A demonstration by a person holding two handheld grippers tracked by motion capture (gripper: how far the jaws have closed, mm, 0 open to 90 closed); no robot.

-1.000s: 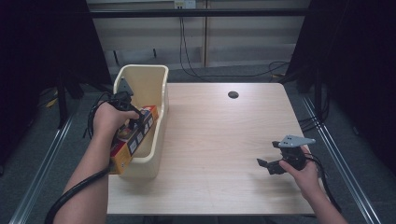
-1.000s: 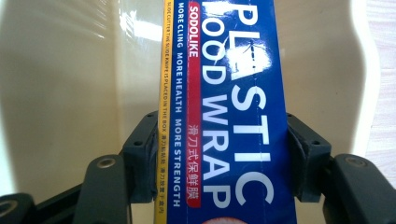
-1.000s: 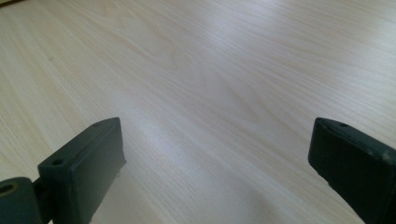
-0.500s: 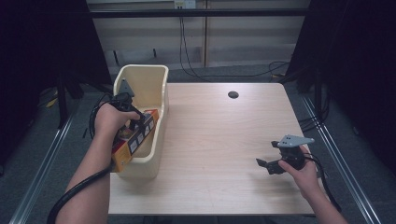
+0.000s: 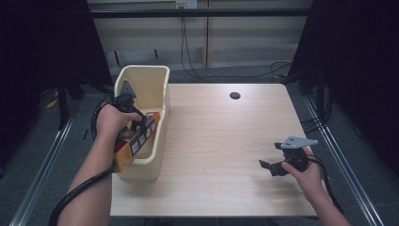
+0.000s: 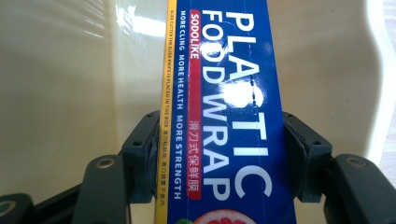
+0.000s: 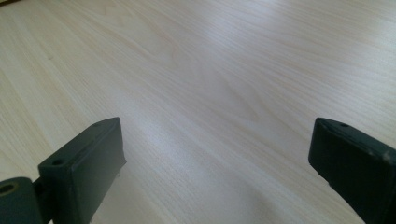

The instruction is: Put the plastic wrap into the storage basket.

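A long plastic wrap box (image 5: 136,141) (image 6: 224,112), blue with a yellow edge, leans in the cream plastic bin (image 5: 153,77) at the table's left edge. My left gripper (image 5: 137,123) (image 6: 219,158) is shut on the box, both pads pressed against its sides, inside the bin. The box's near end sticks out over the bin's front rim. Low over the bare tabletop at the right front, my right gripper (image 5: 269,167) (image 7: 215,158) stands open with nothing between its jaws.
The light wooden table (image 5: 226,141) has a dark round hole (image 5: 235,95) near its far edge. Metal rails run along the floor on both sides, and cables lie on the floor behind the table.
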